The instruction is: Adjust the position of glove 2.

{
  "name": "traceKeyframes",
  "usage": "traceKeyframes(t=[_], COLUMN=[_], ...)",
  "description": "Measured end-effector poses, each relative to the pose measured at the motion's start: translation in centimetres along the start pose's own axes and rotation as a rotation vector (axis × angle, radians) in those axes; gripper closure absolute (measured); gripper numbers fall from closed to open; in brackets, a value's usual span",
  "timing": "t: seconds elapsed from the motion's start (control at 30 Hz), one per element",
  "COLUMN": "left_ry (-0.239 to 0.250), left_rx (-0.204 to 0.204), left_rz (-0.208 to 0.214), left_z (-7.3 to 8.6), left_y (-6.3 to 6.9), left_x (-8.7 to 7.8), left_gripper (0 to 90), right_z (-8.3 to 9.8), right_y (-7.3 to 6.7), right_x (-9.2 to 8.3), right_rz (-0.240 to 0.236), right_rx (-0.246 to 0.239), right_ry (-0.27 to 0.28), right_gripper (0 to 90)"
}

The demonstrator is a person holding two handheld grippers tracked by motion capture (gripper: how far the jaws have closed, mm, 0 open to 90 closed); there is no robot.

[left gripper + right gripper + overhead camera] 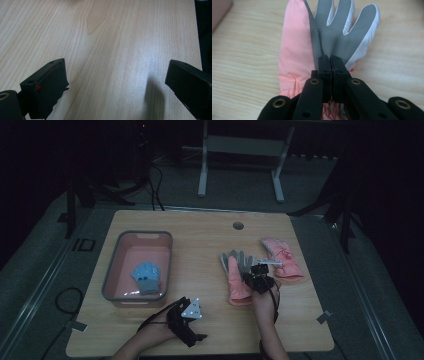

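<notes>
A pink glove with a grey palm [236,276] [329,32] lies palm up right of the table's middle. My right gripper [260,270] [331,65] is over its palm side, jaws pressed together on the glove's fabric. A second pink glove [282,257] lies just to its right, back side up. A blue-grey glove [146,276] rests in the pink bin [111,270] at the left. My left gripper [190,321] [117,75] hovers near the table's front edge, open over bare wood with nothing between its jaws.
The wooden table [200,245] has a round cable hole [238,225] at the back. Tape marks sit at the front corners [324,316]. Behind the table stands a white desk frame [240,150] on a dark floor with cables.
</notes>
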State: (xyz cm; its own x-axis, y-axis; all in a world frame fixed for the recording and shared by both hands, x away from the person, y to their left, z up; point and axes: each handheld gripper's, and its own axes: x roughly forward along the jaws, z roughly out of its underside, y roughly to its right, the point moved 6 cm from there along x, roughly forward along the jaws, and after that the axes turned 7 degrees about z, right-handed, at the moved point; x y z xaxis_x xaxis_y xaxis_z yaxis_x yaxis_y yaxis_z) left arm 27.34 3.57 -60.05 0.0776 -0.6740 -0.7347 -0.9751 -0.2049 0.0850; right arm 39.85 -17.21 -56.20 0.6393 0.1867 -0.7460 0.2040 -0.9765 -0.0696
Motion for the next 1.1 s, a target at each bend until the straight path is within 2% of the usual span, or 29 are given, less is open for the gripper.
traceKeyframes(t=[0.1,0.23,0.37,0.4,0.43,0.5,0.57,0.67,0.73,0.83,0.9,0.93,0.97,1.0,1.1], left_ry=[0.001,-0.006,-0.001,0.003,0.001,0.001,0.002,0.007,0.006,0.003,0.007,0.007,0.007,0.004,0.005], left_rx=[-0.001,0.004,0.004,0.001,0.000,-0.001,-0.003,-0.010,-0.008,-0.007,-0.009,-0.010,-0.010,-0.005,-0.005], left_rz=[0.001,0.003,0.003,0.002,0.004,0.003,0.003,0.001,0.001,-0.001,0.000,-0.001,-0.001,-0.003,-0.002], left_z=[0.0,0.0,0.0,0.0,0.0,0.0,0.0,-0.1,-0.1,-0.1,-0.1,-0.1,-0.1,0.0,0.0], left_y=[0.0,0.1,0.1,0.1,0.1,0.1,0.1,0.1,0.1,0.1,0.1,0.1,0.1,0.1,0.1], left_x=[0.0,0.0,-0.1,0.0,0.0,0.0,0.1,0.1,0.1,0.2,0.1,0.1,0.1,0.1,0.1], left_gripper=[4.0,4.0,4.0,4.0,4.0,4.0,4.0,4.0,4.0,4.0,4.0,4.0,4.0,4.0,4.0], right_z=[0.3,0.0,-0.3,-0.6,-0.8,-1.1,-1.6,-1.9,-2.3,-3.1,-3.8,-4.1,-4.1,-4.6,-5.1], right_y=[0.1,0.3,0.7,1.4,2.0,3.3,5.4,8.5,10.6,12.8,13.8,14.3,14.3,15.0,15.9], right_x=[0.3,0.0,-0.8,-1.5,-1.8,-2.3,-2.8,-3.2,-3.3,-3.4,-3.0,-2.7,-2.7,-1.9,-0.3], right_rz=[-0.001,-0.006,-0.026,-0.021,-0.016,-0.010,0.003,0.031,0.070,0.076,0.069,0.085,0.085,0.074,0.095], right_rx=[0.006,-0.017,-0.048,-0.097,-0.114,-0.132,-0.161,-0.189,-0.181,-0.156,-0.160,-0.160,-0.160,-0.162,-0.165], right_ry=[0.002,0.002,0.026,0.047,0.061,0.074,0.106,0.112,0.104,0.117,0.128,0.126,0.126,0.130,0.120], right_gripper=[85.8,77.3,71.1,68.2,67.8,66.6,65.4,63.8,63.8,62.2,60.8,60.9,60.9,59.5,58.1])
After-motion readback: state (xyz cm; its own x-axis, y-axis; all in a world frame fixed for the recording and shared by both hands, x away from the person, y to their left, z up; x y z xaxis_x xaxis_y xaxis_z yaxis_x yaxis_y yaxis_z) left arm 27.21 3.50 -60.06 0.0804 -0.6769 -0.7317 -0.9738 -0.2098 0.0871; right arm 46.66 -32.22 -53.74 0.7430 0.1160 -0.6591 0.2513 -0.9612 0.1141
